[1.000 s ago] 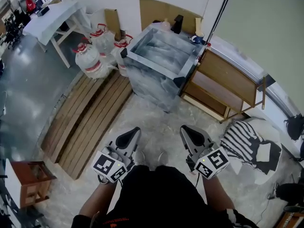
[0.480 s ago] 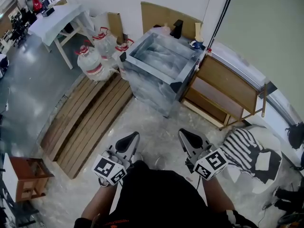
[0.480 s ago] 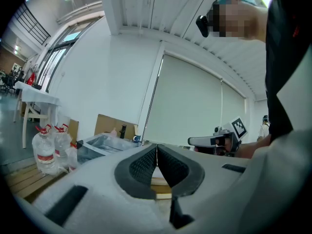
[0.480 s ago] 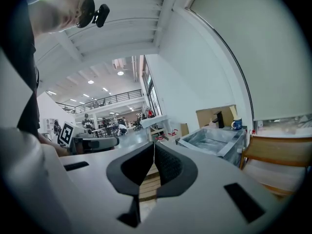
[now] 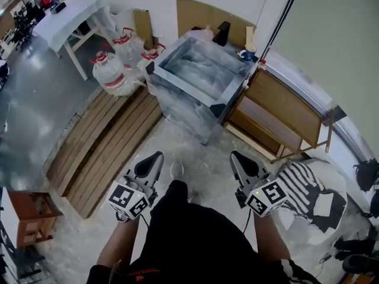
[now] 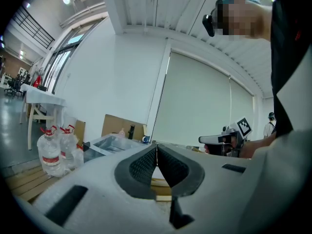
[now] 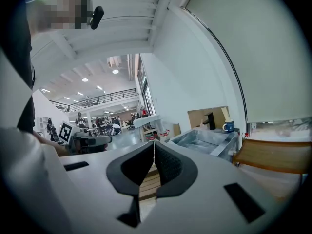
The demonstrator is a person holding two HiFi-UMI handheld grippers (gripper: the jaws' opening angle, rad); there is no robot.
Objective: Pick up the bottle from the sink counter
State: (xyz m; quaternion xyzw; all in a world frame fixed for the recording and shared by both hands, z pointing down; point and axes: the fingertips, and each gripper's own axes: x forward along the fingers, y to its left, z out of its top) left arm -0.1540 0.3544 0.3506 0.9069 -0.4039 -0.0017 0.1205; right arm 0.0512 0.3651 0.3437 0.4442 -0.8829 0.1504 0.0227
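A small pale bottle (image 5: 206, 33) stands on the far rim of the steel sink (image 5: 177, 84), next to a black faucet (image 5: 222, 32). In the left gripper view the bottle (image 6: 121, 132) shows far off beside the faucet (image 6: 130, 131). My left gripper (image 5: 155, 157) and right gripper (image 5: 235, 157) are held low in front of the person, well short of the sink. Both are shut with nothing between the pads. The left gripper (image 6: 156, 147) and the right gripper (image 7: 154, 143) both point roughly level toward the sink (image 7: 204, 140).
A blue mug (image 5: 244, 54) sits on the sink's right corner. Water jugs (image 5: 109, 73) stand left of the sink, with a wooden pallet (image 5: 106, 141) on the floor. A wooden rack (image 5: 278, 108) stands to the right, and striped cloth (image 5: 302, 179) lies beyond it. Behind the sink leans cardboard (image 5: 201, 13).
Both grippers have drifted slightly apart, the left one going left. A shoe has come into view between them. The jaws have stayed shut.
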